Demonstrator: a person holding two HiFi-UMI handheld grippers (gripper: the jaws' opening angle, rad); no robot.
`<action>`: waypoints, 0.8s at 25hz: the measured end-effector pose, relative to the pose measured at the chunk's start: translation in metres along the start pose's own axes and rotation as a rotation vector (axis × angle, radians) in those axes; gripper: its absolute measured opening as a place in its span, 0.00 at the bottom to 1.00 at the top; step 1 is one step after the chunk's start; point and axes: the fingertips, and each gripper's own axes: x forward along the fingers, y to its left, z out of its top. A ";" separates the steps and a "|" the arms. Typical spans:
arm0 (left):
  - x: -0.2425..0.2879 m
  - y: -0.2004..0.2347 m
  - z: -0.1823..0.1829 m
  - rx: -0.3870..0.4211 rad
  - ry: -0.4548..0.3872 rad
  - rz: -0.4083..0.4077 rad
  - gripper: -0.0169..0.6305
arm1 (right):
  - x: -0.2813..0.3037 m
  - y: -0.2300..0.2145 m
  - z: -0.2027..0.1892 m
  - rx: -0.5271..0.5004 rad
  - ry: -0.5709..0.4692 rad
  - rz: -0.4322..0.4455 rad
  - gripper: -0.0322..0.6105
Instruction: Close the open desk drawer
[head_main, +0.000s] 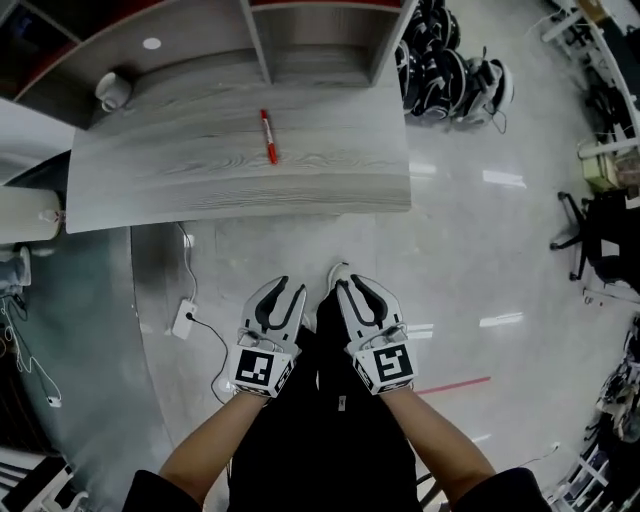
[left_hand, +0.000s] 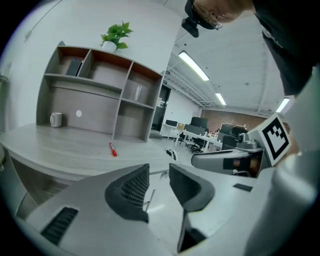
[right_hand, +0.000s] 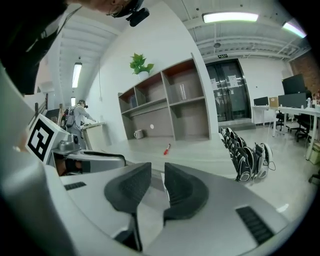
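The grey wood-grain desk (head_main: 200, 170) lies ahead of me, with its front edge toward me. No open drawer shows in any view. My left gripper (head_main: 290, 287) and right gripper (head_main: 352, 283) hang side by side over the floor, short of the desk and close to my body. In the left gripper view the left gripper (left_hand: 159, 172) has its jaws nearly together, a narrow slit with nothing in it. In the right gripper view the right gripper (right_hand: 158, 172) stands the same way, and it holds nothing.
A red pen (head_main: 268, 136) lies on the desk and a white mug (head_main: 113, 90) stands at its back left, below a shelf unit (head_main: 320, 40). A power strip (head_main: 185, 318) with its cable lies on the floor under the desk. Black bags (head_main: 450, 75) sit to the right.
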 end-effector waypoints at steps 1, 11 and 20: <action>-0.008 -0.005 0.008 0.005 -0.002 -0.001 0.23 | -0.009 0.005 0.007 -0.002 -0.003 -0.001 0.20; -0.073 -0.028 0.076 0.016 -0.040 0.021 0.23 | -0.068 0.036 0.074 -0.015 -0.037 -0.032 0.20; -0.093 -0.047 0.149 -0.016 -0.167 -0.028 0.23 | -0.091 0.065 0.167 -0.173 -0.153 0.021 0.20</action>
